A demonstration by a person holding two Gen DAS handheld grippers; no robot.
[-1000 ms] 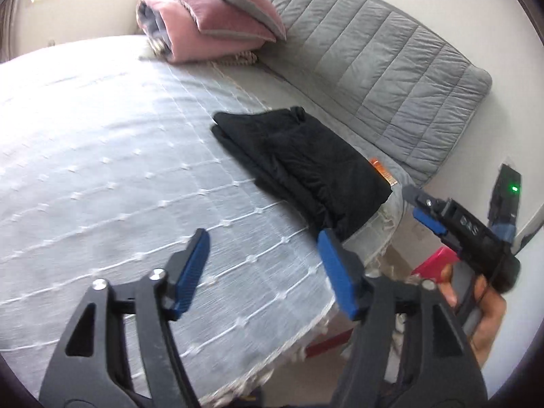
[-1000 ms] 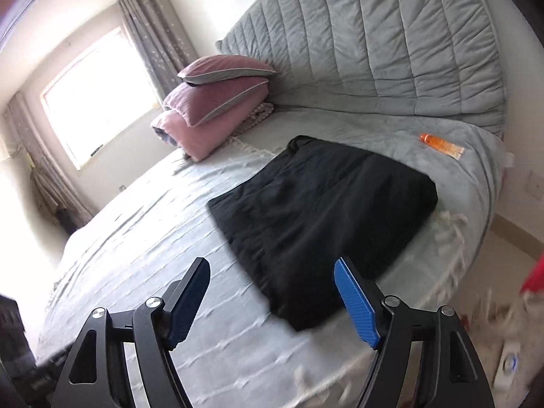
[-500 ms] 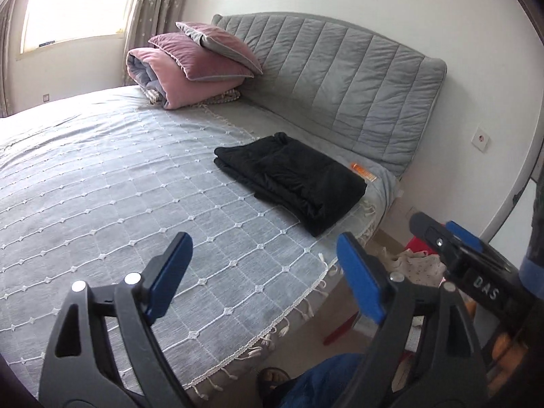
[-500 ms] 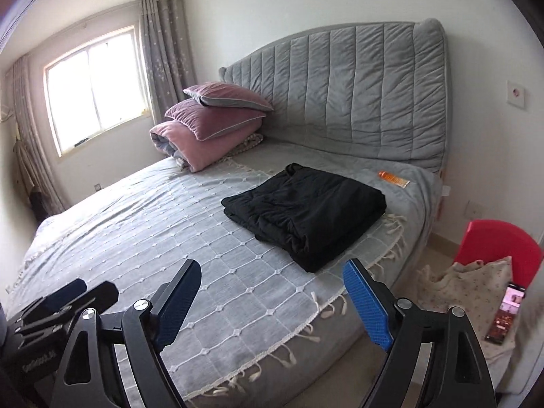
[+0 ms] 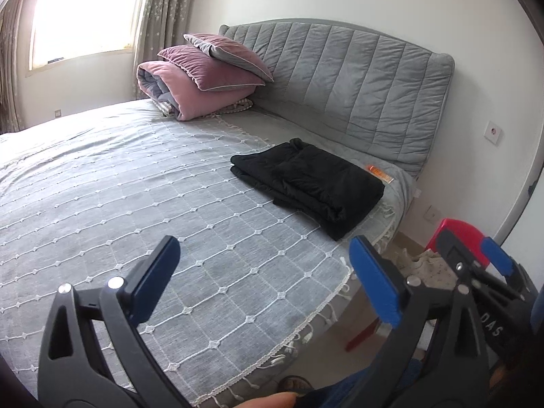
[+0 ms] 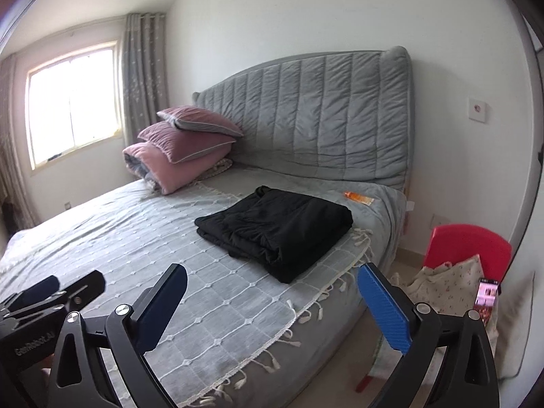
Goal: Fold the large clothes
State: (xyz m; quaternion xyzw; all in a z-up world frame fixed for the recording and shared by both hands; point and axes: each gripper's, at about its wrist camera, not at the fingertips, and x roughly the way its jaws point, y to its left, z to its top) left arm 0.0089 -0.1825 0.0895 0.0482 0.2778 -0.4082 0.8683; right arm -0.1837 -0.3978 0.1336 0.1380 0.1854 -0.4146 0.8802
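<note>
A black garment (image 5: 309, 183) (image 6: 275, 227) lies folded in a thick rectangle near the bed's right edge, close to the headboard. My left gripper (image 5: 263, 265) hangs well back from it above the grey bedspread (image 5: 136, 204), its jaws opening wide with nothing between them. My right gripper (image 6: 272, 292) is also back from the garment, over the bed's fringed corner, jaws opening and empty. In the left wrist view the right gripper (image 5: 476, 258) shows at the right edge. In the right wrist view the left gripper (image 6: 51, 292) shows at the lower left.
Pink pillows and a rolled quilt (image 6: 176, 156) are stacked at the grey padded headboard (image 6: 323, 119). An orange tube (image 6: 357, 198) lies by the garment. A red chair (image 6: 465, 244) with floral cloth and a phone stands beside the bed. A person's foot (image 5: 295, 382) is on the floor.
Both grippers pulled back from the garment and rose, so the bed now looks farther off. Their jaws spread wider. The folded garment stayed where it lay.
</note>
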